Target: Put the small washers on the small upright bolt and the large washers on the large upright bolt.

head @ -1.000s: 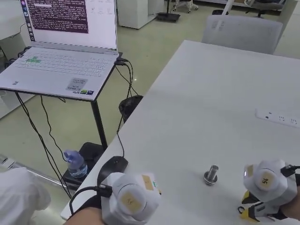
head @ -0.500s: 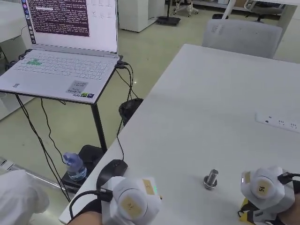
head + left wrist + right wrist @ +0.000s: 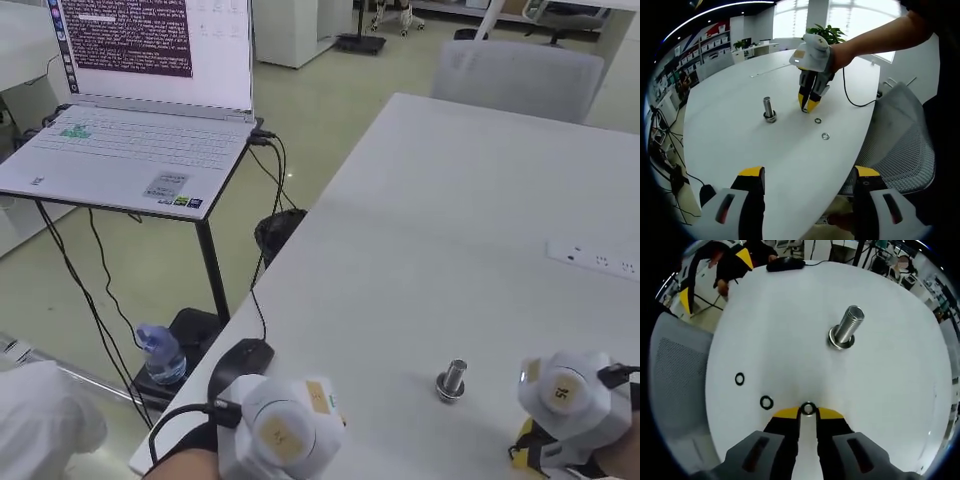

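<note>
Washer [image 3: 808, 408] pinched between right gripper [image 3: 808, 414] tips on white table [image 3: 890, 415], near upright bolt [image 3: 845, 329]; left gripper [image 3: 810, 172] jaws spread wide, empty.

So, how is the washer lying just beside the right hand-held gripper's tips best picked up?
Grip the washer by its outer rim, across its width, coming straight down from above: it lies flat on the table, a thin ring with no raised part.

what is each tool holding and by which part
The right tool pinches a washer by its outer rim, between its jaw tips. The left tool is open and holds nothing.
</note>
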